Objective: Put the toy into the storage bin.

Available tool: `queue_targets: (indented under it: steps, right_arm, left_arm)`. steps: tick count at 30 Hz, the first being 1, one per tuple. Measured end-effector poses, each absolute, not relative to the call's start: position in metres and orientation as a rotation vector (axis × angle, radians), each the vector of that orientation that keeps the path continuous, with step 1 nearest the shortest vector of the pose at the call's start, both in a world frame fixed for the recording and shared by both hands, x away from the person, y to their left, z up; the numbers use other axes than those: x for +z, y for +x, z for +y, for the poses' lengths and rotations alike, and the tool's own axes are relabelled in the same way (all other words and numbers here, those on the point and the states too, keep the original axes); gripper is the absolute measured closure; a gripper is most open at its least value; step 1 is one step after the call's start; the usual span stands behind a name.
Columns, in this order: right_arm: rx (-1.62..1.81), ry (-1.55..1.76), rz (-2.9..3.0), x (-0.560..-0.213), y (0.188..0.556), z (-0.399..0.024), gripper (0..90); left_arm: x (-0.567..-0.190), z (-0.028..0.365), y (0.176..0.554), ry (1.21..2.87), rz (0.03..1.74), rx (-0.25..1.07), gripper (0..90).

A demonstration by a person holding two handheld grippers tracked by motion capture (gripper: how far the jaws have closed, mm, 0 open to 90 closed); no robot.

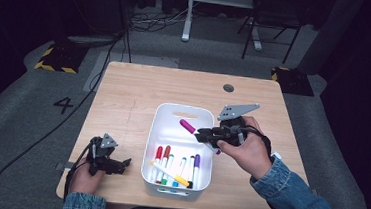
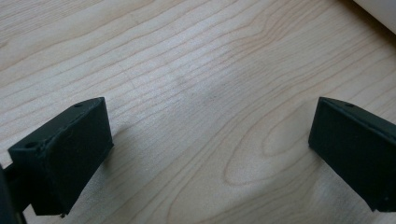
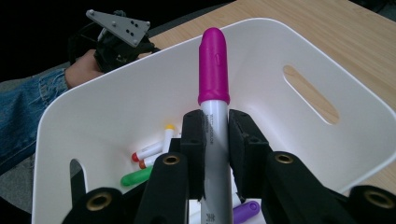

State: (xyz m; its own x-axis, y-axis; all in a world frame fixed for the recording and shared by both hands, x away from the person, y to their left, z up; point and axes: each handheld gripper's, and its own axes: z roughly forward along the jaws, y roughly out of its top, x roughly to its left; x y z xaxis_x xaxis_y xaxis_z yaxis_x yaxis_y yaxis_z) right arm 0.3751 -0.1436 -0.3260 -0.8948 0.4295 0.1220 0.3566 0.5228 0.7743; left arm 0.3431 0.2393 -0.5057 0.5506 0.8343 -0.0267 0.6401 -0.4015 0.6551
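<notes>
Right gripper (image 3: 215,140) jaws clamping magenta marker (image 3: 214,74), over white bin (image 3: 299,42)

Magenta-capped marker (image 3: 214,116): lower barrel hidden between the right gripper (image 3: 215,154) pads, tip end cut off by the bottom edge; barrel print too small to read. White bin (image 3: 140,98): near wall cut off at bottom edge. Markers in the bin (image 1: 175,171): lower ends hidden behind its front wall. Left gripper (image 2: 205,154): both pads cut off at frame edges.
</notes>
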Motion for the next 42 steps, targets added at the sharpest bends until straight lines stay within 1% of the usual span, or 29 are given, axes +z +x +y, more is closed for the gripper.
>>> queue_targets:
  steps: [13,33,42]
  right_arm:
    - [1.325,0.632,2.736,-0.342,0.365,-0.123,77.3]
    - [1.161,0.525,2.834,-0.365,0.353,-0.111,77.2]
    - [1.053,0.461,2.884,-0.372,0.342,-0.100,77.2]
  left_arm:
    - [-0.506,0.239,0.343,2.171,1.180,0.408,0.0]
    - [-0.506,0.239,0.343,2.169,1.181,0.408,0.0]
    - [-0.506,0.239,0.343,2.169,1.181,0.408,0.0]
